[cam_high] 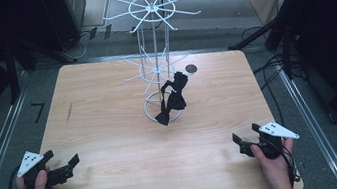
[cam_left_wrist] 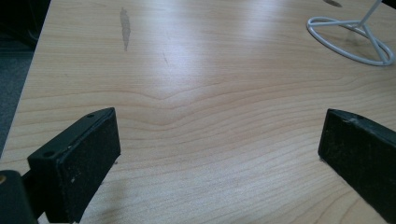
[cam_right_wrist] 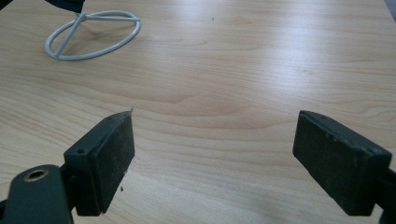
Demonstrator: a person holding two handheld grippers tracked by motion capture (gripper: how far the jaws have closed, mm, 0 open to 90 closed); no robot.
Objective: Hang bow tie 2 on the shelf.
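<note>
Both hands low at the near edge of the wooden bench [cam_high: 111, 133], forearms entering from the bottom of the high view. Left claw [cam_high: 63, 163] near the front-left corner, gripped from behind by the left hand [cam_high: 36, 187], grey three-cornered plate uppermost, jaws pointing toward the bench's middle and slightly right. Right claw [cam_high: 246, 139] near the front-right corner, held by the right hand [cam_high: 272, 157], plate likewise on top, jaws pointing inward to the left. The two claws sit well apart, roughly mirrored. Left gripper view: jaws spread wide, bare wood grain between them, nothing held; the claw [cam_left_wrist: 219, 140] rides just above the surface. Right gripper view: same picture, claw [cam_right_wrist: 215, 149] wide open and empty over bare bench. White wire rack [cam_high: 155, 51] stands upright at mid-bench, toward the far side, two tiers of radiating arms above a ring base. Black bow tie [cam_high: 172, 99] hangs off the lower tier, drooping down to the base ring, well apart from both claws. Ring base shows at the upper right of the left gripper view [cam_left_wrist: 350, 39] and upper left of the right gripper view [cam_right_wrist: 93, 35].
</note>
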